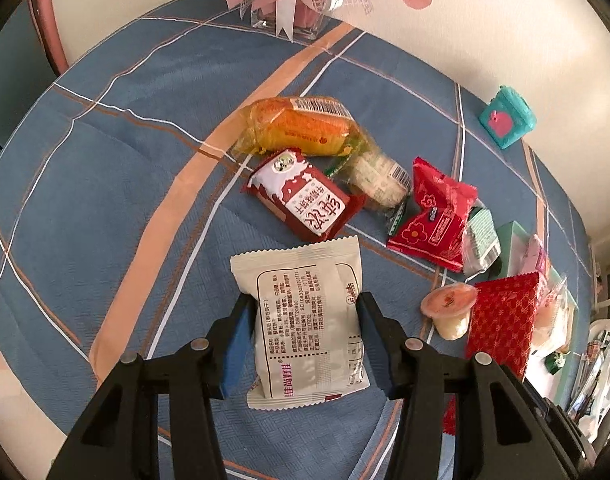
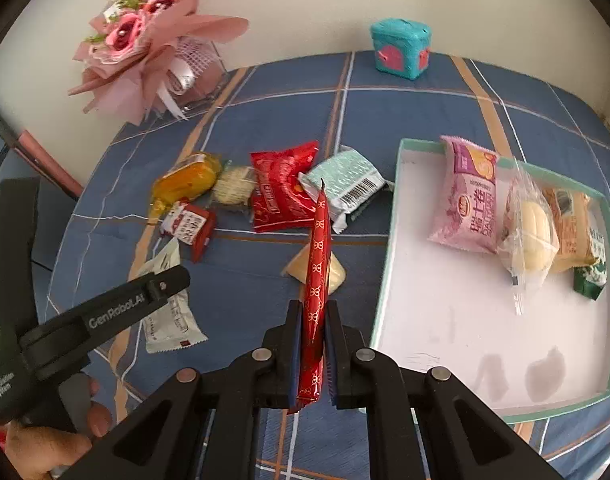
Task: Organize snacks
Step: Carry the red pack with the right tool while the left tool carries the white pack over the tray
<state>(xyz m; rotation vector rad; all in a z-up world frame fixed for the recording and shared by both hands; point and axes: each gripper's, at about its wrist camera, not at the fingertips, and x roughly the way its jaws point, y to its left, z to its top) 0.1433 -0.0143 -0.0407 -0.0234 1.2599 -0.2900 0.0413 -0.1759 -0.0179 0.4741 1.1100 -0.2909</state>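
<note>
My left gripper (image 1: 305,332) has its blue pads on both sides of a white snack packet (image 1: 305,320) lying on the blue checked tablecloth (image 1: 105,200); the jaws touch its edges. It also shows in the right wrist view (image 2: 167,300). My right gripper (image 2: 314,332) is shut on a thin red patterned packet (image 2: 319,280), held on edge above the cloth, left of the green-rimmed tray (image 2: 389,248). Loose snacks lie ahead: an orange packet (image 1: 301,126), a red-and-white packet (image 1: 305,196), a red packet (image 1: 433,216) and a jelly cup (image 1: 449,308).
The tray holds a purple packet (image 2: 471,196), a clear-wrapped bun (image 2: 531,224) and an orange packet (image 2: 573,224). A pink bouquet (image 2: 145,40) and a teal box (image 2: 401,48) stand at the table's back edge by the wall.
</note>
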